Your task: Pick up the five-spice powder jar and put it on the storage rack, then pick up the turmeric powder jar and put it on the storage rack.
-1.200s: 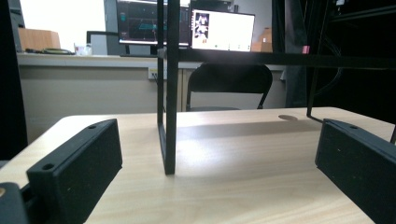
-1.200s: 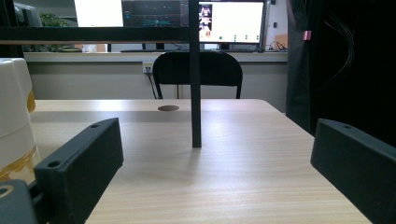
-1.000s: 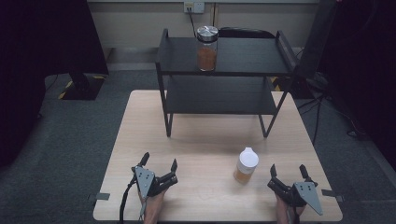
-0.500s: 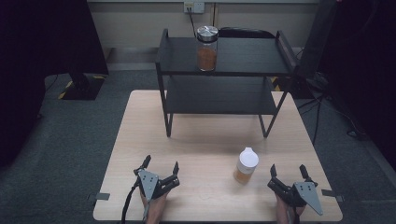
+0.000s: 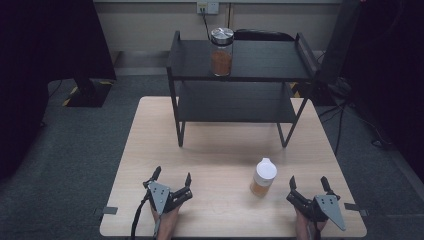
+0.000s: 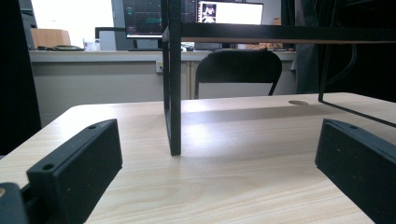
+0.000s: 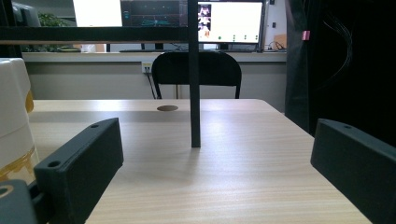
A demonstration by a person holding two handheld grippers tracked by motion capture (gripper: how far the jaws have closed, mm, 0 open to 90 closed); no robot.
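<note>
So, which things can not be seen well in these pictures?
- White-capped bottle: the right gripper view's left edge cuts it off, and the right tool's jaw covers its base.
- Jar on the black shelf: its contents are too small in the high view to identify.
- Shelf top: in the left gripper view it lies edge-on, so its surface is hidden.
- Left tool: the hand holding it is cut by the bottom edge of the high view.

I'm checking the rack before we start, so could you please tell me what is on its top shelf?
One jar with a metal lid, filled with brown contents, stands near the front edge of the top shelf. Part of the lower shelf is covered from view.
</note>
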